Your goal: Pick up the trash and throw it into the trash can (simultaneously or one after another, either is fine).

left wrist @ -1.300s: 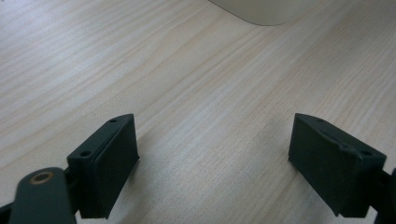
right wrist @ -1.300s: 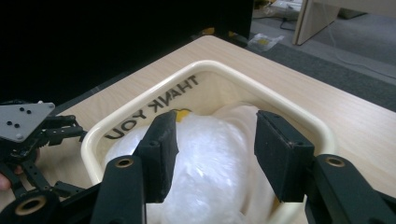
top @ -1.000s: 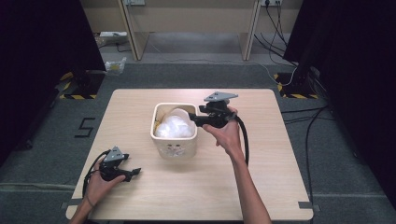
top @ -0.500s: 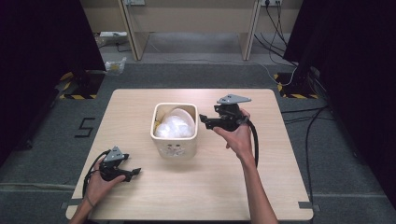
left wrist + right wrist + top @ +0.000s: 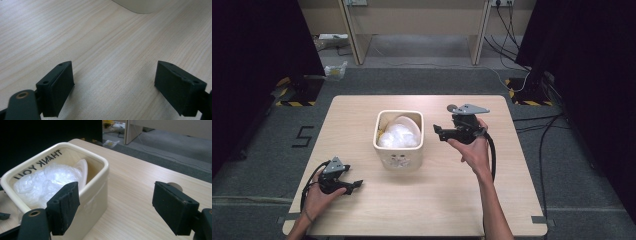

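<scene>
A cream bin (image 5: 399, 150) marked "THANK YOU" stands mid-table with crumpled white plastic (image 5: 398, 135) inside. My right gripper (image 5: 439, 132) hangs just to the bin's right, pointing at it. Its jaws have just been opening and stand wide apart with nothing between them. In the right gripper view the bin's wall (image 5: 96, 185) and the plastic (image 5: 50, 181) lie beyond the right gripper (image 5: 120, 207). My left gripper (image 5: 357, 185) rests low at the table's front left, open and empty. In the left gripper view, the left gripper (image 5: 113, 85) frames bare wood, with the bin's base (image 5: 142, 5) far ahead.
The light wooden table (image 5: 362, 110) has bare wood around the bin. Beyond the far edge are a desk frame and a small bag (image 5: 335, 70) on the grey floor. Cables (image 5: 542, 135) run over the floor at the right.
My right gripper has drawn back to the right, away from the bin's rim, and its jaws have spread wider. The left hand has stayed put.
</scene>
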Demonstrator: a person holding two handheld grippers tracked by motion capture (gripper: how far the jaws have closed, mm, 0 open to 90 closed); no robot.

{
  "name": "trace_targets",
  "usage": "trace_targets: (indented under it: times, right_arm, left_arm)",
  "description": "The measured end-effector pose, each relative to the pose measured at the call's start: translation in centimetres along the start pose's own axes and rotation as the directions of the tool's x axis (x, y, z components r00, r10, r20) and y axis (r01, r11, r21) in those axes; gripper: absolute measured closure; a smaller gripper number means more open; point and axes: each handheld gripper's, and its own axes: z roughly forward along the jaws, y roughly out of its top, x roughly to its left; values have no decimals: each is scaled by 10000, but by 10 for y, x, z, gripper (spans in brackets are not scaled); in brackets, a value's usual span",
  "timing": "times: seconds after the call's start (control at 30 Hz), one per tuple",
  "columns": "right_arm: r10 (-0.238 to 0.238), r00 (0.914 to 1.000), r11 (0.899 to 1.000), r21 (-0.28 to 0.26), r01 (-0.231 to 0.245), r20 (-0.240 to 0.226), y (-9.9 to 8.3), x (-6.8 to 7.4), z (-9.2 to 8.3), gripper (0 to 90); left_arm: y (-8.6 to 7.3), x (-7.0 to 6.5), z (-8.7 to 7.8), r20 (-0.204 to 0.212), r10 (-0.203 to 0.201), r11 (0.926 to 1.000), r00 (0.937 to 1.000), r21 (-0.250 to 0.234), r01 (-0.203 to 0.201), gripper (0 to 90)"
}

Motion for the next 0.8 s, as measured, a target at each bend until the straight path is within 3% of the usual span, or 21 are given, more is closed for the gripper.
trace_targets:
  times: [0.8]
  right_arm:
    - [-42, 9989, 9996, 265, 30, 470, -30, -11, -15, 220]
  left_arm:
    - [0, 0, 0, -14, 9, 10000, 10000, 14, -9, 147]
